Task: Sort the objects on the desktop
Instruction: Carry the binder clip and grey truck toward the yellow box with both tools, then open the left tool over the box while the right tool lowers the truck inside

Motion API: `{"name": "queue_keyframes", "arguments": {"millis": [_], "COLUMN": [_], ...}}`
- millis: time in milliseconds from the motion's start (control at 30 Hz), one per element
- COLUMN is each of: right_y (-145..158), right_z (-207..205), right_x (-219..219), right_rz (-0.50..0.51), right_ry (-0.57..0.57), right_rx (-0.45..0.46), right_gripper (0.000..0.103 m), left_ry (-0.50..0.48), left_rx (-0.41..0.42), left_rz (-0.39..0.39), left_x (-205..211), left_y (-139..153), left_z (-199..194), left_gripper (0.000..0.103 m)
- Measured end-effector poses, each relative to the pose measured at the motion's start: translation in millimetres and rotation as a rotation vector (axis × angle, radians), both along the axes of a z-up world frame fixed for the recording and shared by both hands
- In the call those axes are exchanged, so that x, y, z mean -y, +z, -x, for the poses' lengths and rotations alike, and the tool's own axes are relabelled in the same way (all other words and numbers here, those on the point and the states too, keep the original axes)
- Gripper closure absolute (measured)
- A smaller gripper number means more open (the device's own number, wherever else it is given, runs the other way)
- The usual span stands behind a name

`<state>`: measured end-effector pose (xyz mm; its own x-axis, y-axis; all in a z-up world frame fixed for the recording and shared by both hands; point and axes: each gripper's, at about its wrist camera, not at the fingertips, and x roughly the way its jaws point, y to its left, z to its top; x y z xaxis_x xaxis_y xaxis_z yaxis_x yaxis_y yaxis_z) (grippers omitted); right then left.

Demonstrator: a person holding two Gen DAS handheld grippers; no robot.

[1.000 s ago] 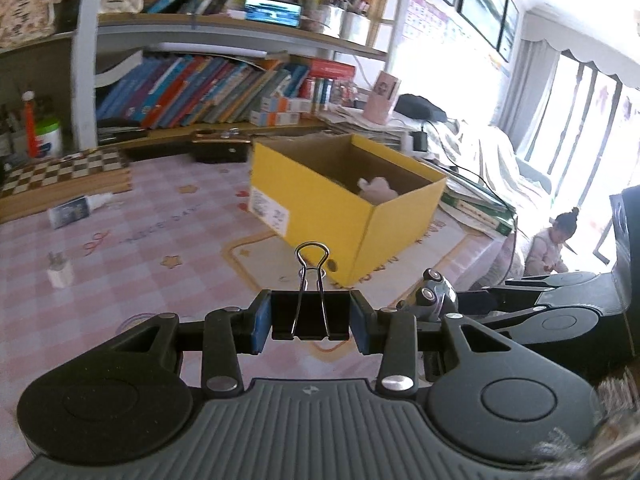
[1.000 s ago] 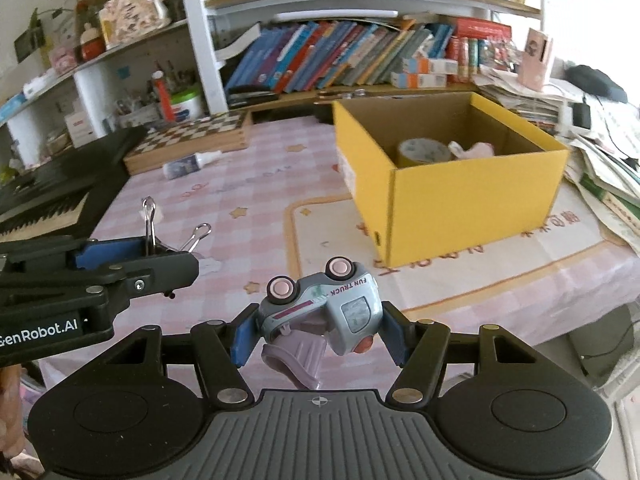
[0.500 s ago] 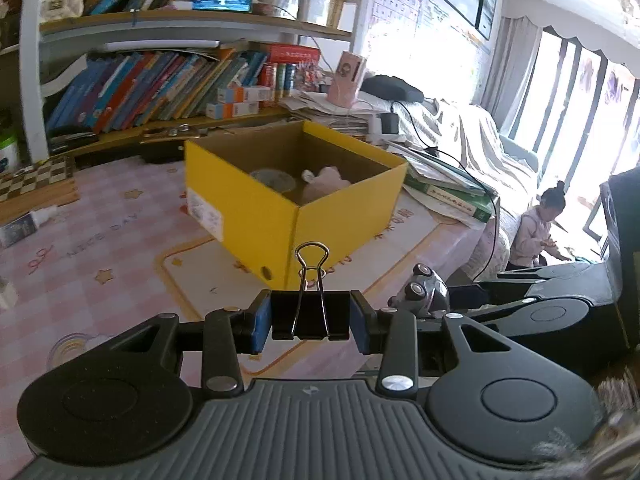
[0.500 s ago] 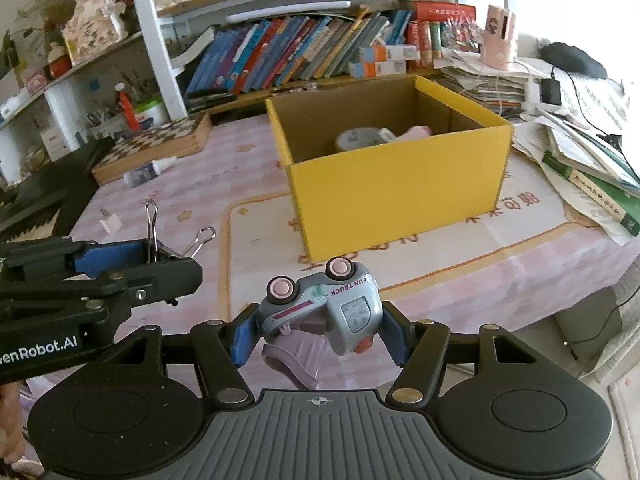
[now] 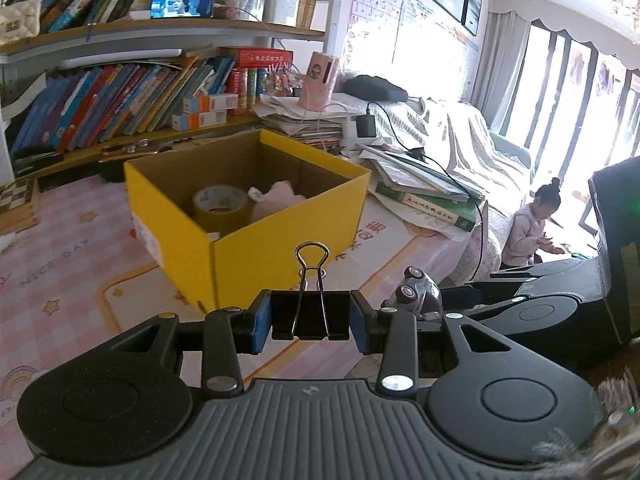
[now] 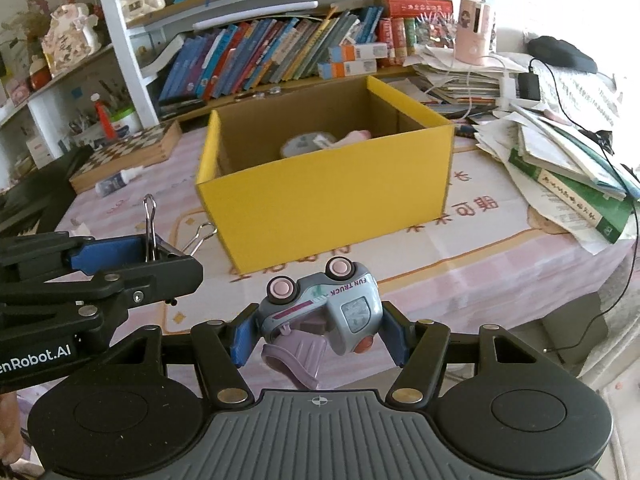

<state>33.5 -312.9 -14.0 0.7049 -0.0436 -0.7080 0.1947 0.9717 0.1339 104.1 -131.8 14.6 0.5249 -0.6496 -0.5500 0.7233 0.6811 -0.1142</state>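
My left gripper (image 5: 311,322) is shut on a black binder clip (image 5: 310,314) with its wire handles standing up. A grey and pink toy truck (image 6: 320,308) lies on its side between the blue pads of my right gripper (image 6: 318,330), which is shut on it. Both hang above the pink table in front of the open yellow cardboard box (image 6: 328,196), also seen as the yellow box (image 5: 280,224) in the left wrist view. Inside the box lie a roll of tape (image 5: 220,202) and a pink soft thing (image 5: 276,198). The left gripper with the clip (image 6: 150,224) shows at the left of the right wrist view.
A chessboard box (image 6: 128,156) and a small bottle (image 6: 118,180) lie at the table's far left. Stacked books and papers (image 6: 568,176) with a charger cable crowd the right side. Bookshelves (image 6: 280,56) stand behind the box. A child (image 5: 532,224) sits on the floor at the right.
Both grippers have travelled sideways along the table toward the yellow box, which now sits nearer the middle of each view and looks closer. The clip and truck stay gripped.
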Motion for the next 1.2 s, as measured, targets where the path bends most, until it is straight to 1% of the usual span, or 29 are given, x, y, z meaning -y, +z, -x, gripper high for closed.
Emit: {"name": "queue_keyframes", "arguments": {"millis": [133, 267, 433, 533, 667, 767, 833, 967, 1000, 1100, 1200], "right_y": [0.3, 2.2, 11.2, 21.3, 37.6, 46.8, 50.2, 51.2, 50.3, 47.4, 43.4], "right_z": [-1.5, -4.7, -13.8, -24.6, -46.0, -66.8, -79.9, -115.5, -123.5, -150.2, -174.2], "right_x": [18.3, 31.9, 47.5, 57.4, 70.1, 74.0, 74.9, 76.7, 77.2, 77.0, 76.2], "right_rz": [0.001, 0.004, 0.013, 0.027, 0.041, 0.068, 0.088, 0.121, 0.128, 0.138, 0.124], "right_ry": [0.007, 0.022, 0.05, 0.071, 0.101, 0.136, 0.159, 0.217, 0.229, 0.256, 0.284], "right_rx": [0.002, 0.013, 0.055, 0.091, 0.15, 0.181, 0.193, 0.185, 0.181, 0.162, 0.137], "right_gripper": [0.04, 0.04, 0.04, 0.04, 0.04, 0.04, 0.04, 0.04, 0.04, 0.04, 0.04], "left_ry": [0.0, 0.013, 0.037, 0.071, 0.122, 0.151, 0.164, 0.184, 0.184, 0.175, 0.168], "left_rx": [0.021, 0.062, 0.099, 0.128, 0.188, 0.211, 0.207, 0.147, 0.143, 0.125, 0.076], "left_rz": [0.003, 0.017, 0.014, 0.018, 0.027, 0.012, -0.011, -0.048, -0.058, -0.114, -0.172], "left_x": [17.1, 31.2, 43.4, 47.9, 54.0, 61.0, 65.6, 74.7, 77.5, 87.7, 97.0], "left_y": [1.9, 8.1, 14.5, 22.3, 34.4, 37.3, 34.8, 22.8, 19.8, 6.8, -7.4], "left_z": [2.5, 3.7, -3.8, -14.5, -33.2, -52.3, -67.1, -100.1, -105.7, -125.2, -144.3], "left_gripper": [0.066, 0.066, 0.066, 0.066, 0.066, 0.066, 0.066, 0.066, 0.066, 0.066, 0.066]}}
